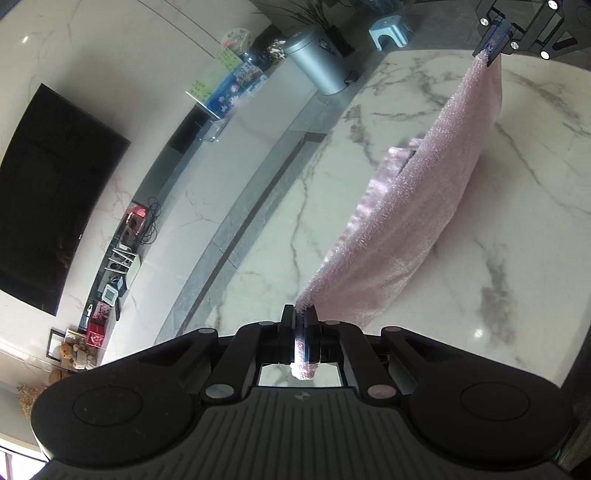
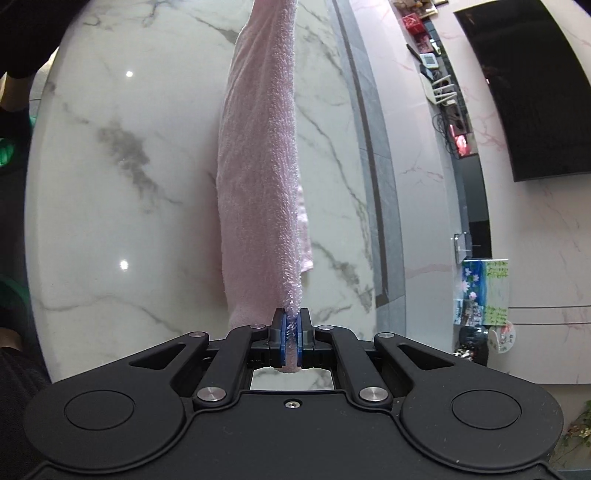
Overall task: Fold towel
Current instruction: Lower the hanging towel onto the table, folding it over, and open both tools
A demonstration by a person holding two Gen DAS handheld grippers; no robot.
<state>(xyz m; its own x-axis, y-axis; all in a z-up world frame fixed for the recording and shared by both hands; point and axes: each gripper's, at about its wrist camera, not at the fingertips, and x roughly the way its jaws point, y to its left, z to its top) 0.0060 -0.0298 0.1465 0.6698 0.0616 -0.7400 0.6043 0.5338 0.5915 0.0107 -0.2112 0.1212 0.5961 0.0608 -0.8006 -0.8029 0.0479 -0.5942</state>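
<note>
A pink towel (image 1: pixel 413 221) hangs stretched between my two grippers above the white marble table (image 1: pixel 498 258). My left gripper (image 1: pixel 303 312) is shut on one corner of it. My right gripper (image 2: pixel 291 321) is shut on the opposite corner and also shows at the top right of the left wrist view (image 1: pixel 493 46). The towel (image 2: pixel 258 147) sags in the middle, and its lower part seems to rest on the table (image 2: pixel 110 184). A doubled layer shows under its lower edge.
The table's rounded edge runs beside a grey floor strip (image 1: pixel 236 243). A metal bin (image 1: pixel 317 59) and a blue stool (image 1: pixel 389 31) stand past the far end. A low cabinet with clutter (image 1: pixel 122 258) and a black TV (image 1: pixel 48 199) line the wall.
</note>
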